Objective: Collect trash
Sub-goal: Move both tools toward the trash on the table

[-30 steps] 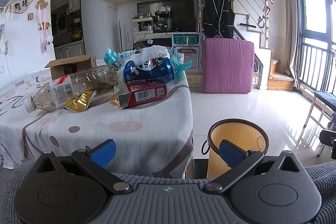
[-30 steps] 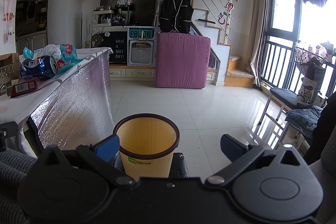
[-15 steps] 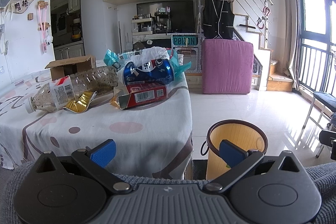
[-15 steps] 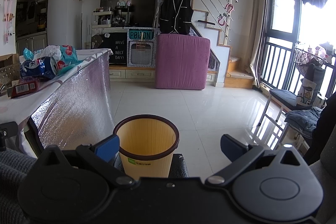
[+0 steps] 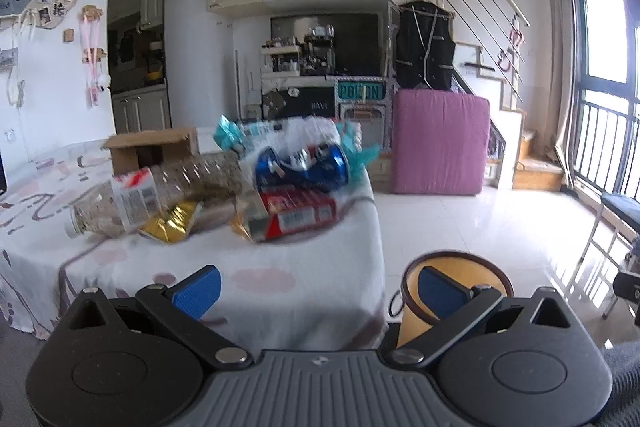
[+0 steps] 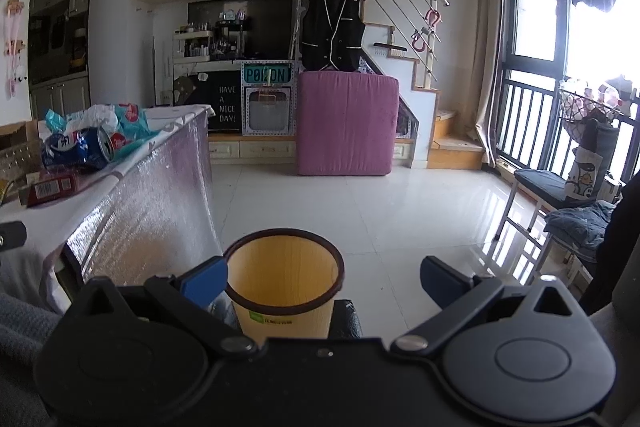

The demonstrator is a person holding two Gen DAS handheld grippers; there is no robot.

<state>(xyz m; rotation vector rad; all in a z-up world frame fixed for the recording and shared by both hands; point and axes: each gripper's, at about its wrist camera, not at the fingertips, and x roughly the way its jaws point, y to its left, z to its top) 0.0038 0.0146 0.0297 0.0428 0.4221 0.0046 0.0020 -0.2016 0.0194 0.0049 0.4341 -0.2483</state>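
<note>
The trash sits uncollected in a loose heap at centre left of the left wrist view, on the table's patterned cloth [image 5: 256,267]: a dented blue drink can [image 5: 304,167] lies on its side atop a flattened red carton [image 5: 298,215], a clear ribbed plastic bottle [image 5: 160,187] with a white label lies tilted beside them, a crumpled gold foil wrapper [image 5: 172,227] is under the bottle, and teal and white packets [image 5: 280,135] are bunched behind the can. An open cardboard box [image 5: 152,147] stands further back. The waste bin [image 6: 284,275], a yellow ribbed plastic tub with a dark rim, stands on the glossy tiled floor at lower centre of the right wrist view, just beside the table's corner; its visible interior appears empty. Judged so, nothing is binned yet and every item remains. The left gripper [image 5: 318,291] is spread wide and holds nothing; the right gripper [image 6: 322,277] is likewise spread and empty.
</note>
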